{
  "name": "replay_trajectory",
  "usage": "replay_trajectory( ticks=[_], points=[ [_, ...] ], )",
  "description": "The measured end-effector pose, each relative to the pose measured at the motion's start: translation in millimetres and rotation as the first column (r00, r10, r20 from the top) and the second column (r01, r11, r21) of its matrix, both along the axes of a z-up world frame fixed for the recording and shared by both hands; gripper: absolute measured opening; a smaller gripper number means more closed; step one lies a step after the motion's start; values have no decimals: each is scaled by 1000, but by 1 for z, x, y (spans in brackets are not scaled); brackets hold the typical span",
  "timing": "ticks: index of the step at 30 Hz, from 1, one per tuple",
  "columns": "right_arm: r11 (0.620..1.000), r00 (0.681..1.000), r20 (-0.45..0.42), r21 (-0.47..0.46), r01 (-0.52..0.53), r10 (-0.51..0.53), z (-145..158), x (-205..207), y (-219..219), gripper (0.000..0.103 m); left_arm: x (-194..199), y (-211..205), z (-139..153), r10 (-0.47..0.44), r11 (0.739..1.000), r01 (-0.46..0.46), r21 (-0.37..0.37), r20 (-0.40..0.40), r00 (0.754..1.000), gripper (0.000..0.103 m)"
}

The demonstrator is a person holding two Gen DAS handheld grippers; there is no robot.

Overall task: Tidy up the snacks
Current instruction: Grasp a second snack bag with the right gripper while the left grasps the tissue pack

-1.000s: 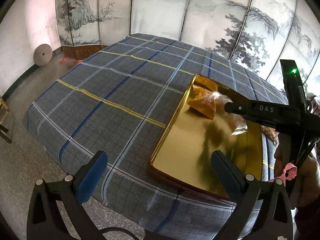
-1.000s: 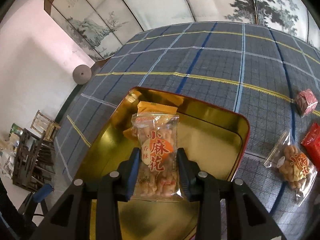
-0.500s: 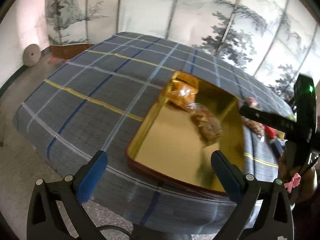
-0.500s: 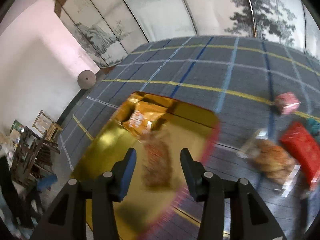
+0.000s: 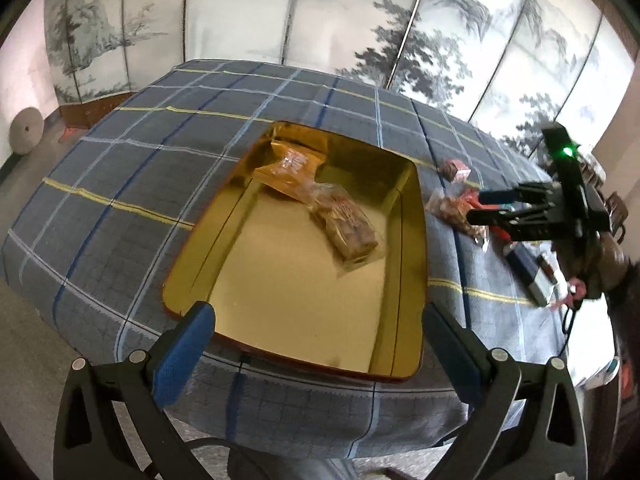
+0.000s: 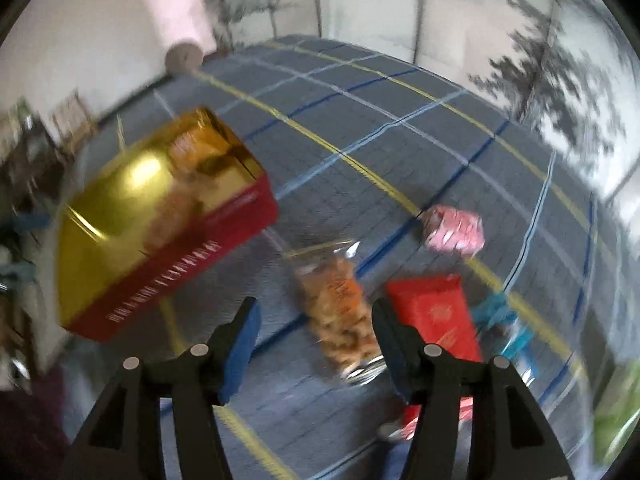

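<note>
Left tool (image 5: 316,344): its two blue-padded fingers stand wide apart above the near edge of the tin, and nothing is between them.
Tin (image 5: 404,184): a rectangular box, gold inside and red outside, lying open on the counter. In the right wrist view its red side (image 6: 176,264) carries a row of pale letters, too blurred to read.
Orange packet (image 5: 288,168): it lies in the far corner of the tin. There is print on it, but I cannot read it.
Clear snack bag in the tin (image 5: 348,228): it lies near the middle, one end touching the orange packet. It holds brown twisted pieces with an orange-red label, not readable here.
Counter (image 5: 132,152): covered with a grey-blue check cloth with yellow and blue lines.
Second clear snack bag (image 6: 340,312): it lies on the cloth to the right of the tin, with brown pieces and an orange mark; the writing is smeared.
Right tool (image 6: 316,344): its jaws have just been opening. They are now partly open and empty, above the second clear bag without touching it.
Red packet (image 6: 436,316): just beside that bag, with a faint round emblem.
Pink wrapped snack (image 6: 454,228): further back on the cloth.
Blue item (image 6: 500,316): right of the red packet, too blurred to identify.
</note>
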State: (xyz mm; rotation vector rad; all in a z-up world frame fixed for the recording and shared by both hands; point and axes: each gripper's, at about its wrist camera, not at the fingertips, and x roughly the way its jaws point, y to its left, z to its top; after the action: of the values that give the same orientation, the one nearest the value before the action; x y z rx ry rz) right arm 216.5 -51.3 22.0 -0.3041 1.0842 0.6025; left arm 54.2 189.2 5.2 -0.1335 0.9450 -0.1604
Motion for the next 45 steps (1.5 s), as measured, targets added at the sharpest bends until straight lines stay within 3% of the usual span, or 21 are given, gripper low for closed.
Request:
replay_trajectory(
  ticks=[4, 6, 8, 9, 12, 14, 17, 19, 22, 23, 27, 30, 32, 34, 39, 43, 45],
  points=[
    [994, 997, -29, -74, -76, 74, -22, 14, 11, 59, 3, -3, -3, 0, 1000, 0, -15, -16, 1000, 102],
    [993, 993, -78, -62, -99, 94, -33, 21, 15, 60, 4, -5, -5, 0, 1000, 0, -19, -31, 1000, 102],
    [995, 992, -91, -42, -96, 91, -37, 21, 19, 55, 5, -8, -5, -1, 1000, 0, -13, -40, 999, 102],
    [994, 995, -67, -73, -84, 79, -36, 17, 22, 43, 4, -11, -4, 0, 1000, 0, -13, -38, 999, 102],
    [998, 997, -62, -55, -41, 38, -28, -10, 17, 39, 0, -19, 2, -26, 999, 25, -39, -27, 999, 102],
    [1000, 999, -39, -2, 3, -3, -16, -40, 3, 39, -4, -28, 4, -49, 998, 48, -36, -17, 999, 102],
    [973, 985, 8, 160, 166, -170, 11, -100, -52, 39, -7, -55, 4, -117, 993, 117, -13, -29, 993, 102],
    [912, 938, 11, 236, 335, -347, 24, -138, -113, 39, -9, -78, 3, -187, 982, 187, -3, -49, 981, 102],
    [795, 820, 9, 255, 551, -572, 26, -176, -209, 39, -9, -117, 3, -304, 953, 303, -25, -84, 949, 102],
    [740, 768, -12, 258, 621, -641, 24, -188, -246, 39, -8, -129, 3, -336, 942, 334, -37, -94, 937, 102],
    [620, 638, -28, 206, 757, -770, 9, -209, -328, 39, 0, -187, 7, -438, 899, 434, -62, -96, 894, 102],
    [565, 585, -49, 200, 800, -810, -8, -212, -359, 39, 11, -228, 5, -496, 868, 494, -48, -103, 862, 102],
    [558, 574, -42, 192, 808, -817, -16, -215, -367, 39, 24, -246, 1, -503, 864, 498, -69, -144, 852, 102],
    [577, 588, -26, 169, 799, -808, -24, -215, -369, 39, 39, -260, -2, -496, 868, 480, -129, -177, 850, 102],
    [587, 601, -10, 203, 784, -799, -31, -209, -370, 39, 76, -288, -18, -425, 902, 375, -215, -289, 858, 101],
    [570, 595, -11, 272, 775, -804, -34, -211, -376, 39, 105, -302, -35, -322, 942, 256, -215, -381, 867, 98],
    [572, 598, 4, 294, 766, -802, -34, -214, -375, 39, 116, -307, -45, -265, 961, 196, -196, -431, 863, 90]
  ],
)
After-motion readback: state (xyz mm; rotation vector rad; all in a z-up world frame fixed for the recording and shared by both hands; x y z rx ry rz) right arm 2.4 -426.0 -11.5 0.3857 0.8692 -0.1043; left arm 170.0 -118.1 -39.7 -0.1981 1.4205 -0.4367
